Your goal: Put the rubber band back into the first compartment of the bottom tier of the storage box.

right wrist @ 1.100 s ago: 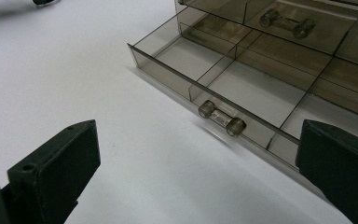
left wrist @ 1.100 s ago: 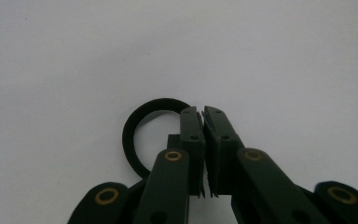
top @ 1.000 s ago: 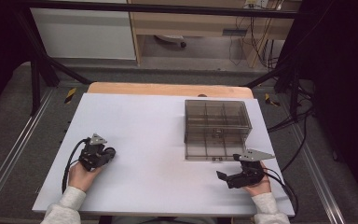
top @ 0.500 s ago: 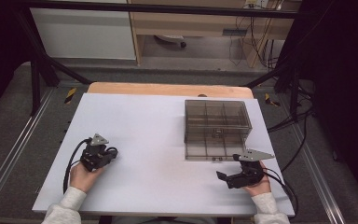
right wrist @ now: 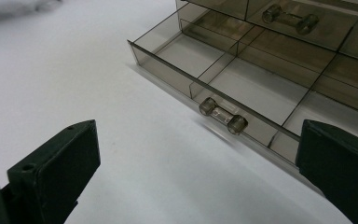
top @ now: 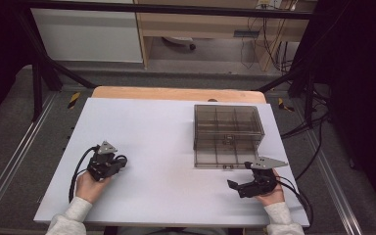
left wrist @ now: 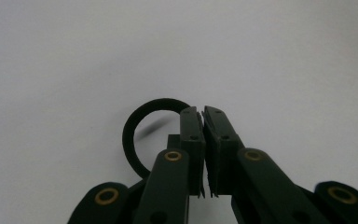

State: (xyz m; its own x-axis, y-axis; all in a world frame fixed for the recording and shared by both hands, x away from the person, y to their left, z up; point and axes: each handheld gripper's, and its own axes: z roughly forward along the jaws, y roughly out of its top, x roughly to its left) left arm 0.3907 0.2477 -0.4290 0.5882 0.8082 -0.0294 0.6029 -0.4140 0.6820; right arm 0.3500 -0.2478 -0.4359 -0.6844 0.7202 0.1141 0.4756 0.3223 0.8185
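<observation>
A black ring (left wrist: 131, 135) sits at the tips of my left gripper (left wrist: 203, 112), whose jaws are shut on the ring's right edge just above the white table. In the high view this gripper (top: 119, 161) is at the table's left, held in a hand, with the ring (top: 122, 159) at its tip. My right gripper (right wrist: 198, 135) stands wide open with nothing between its jaws. It faces the pulled-out drawer (right wrist: 205, 70) of a smoky clear box and the drawer's clear handle (right wrist: 223, 115). In the high view the right gripper (top: 240, 175) lies just in front of the drawer (top: 223, 156).
The smoky box (top: 227, 122) with several compartments stands at the right back of the white table (top: 166, 142). Another clear handle (right wrist: 289, 18) shows on a drawer higher up. Cables trail from both grippers toward the near edge.
</observation>
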